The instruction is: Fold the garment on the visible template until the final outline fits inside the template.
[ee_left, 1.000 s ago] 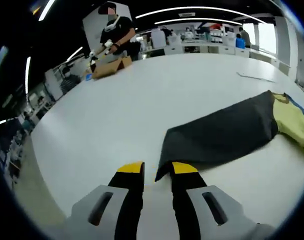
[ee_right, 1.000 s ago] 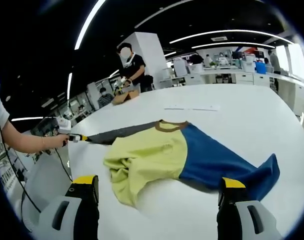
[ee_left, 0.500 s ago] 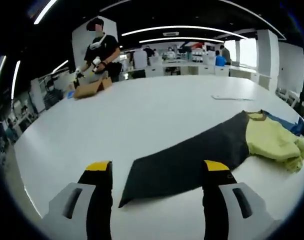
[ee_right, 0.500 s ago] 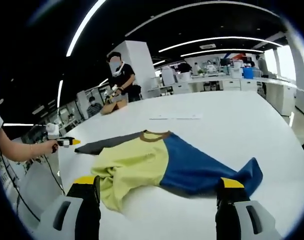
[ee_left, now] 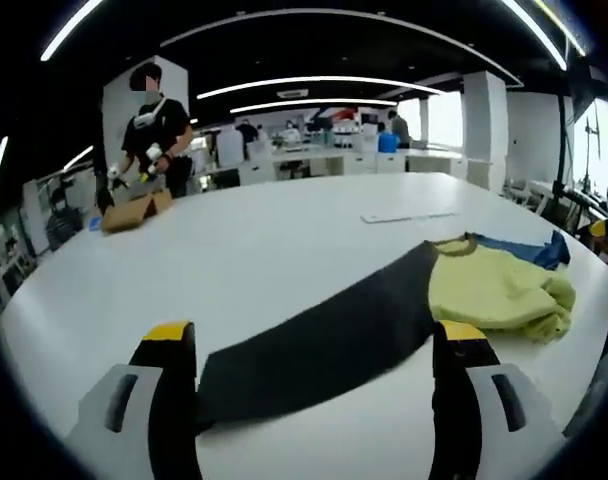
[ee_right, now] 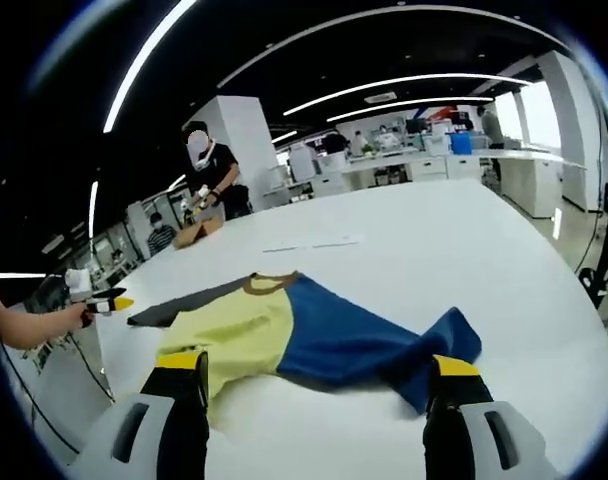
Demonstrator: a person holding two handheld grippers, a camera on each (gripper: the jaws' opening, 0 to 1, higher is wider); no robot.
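Your left gripper (ee_left: 312,345) stands wide, the shirt's (ee_left: 404,305) dark grey sleeve lying flat on the white table (ee_left: 264,230) between its jaws. Your right gripper (ee_right: 314,372) also gapes wide, jaws straddling the shirt's yellow and blue body.

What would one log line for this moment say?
stage: unfolded | grey, yellow and blue garment flat on white table | left gripper open, empty | right gripper open, empty

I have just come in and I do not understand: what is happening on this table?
A person is working on a shirt spread on a white table, a handheld gripper in each hand. Both the left gripper and the right gripper are open and hold nothing. The shirt lies crumpled, not folded. Another person handles a cardboard box across the table.
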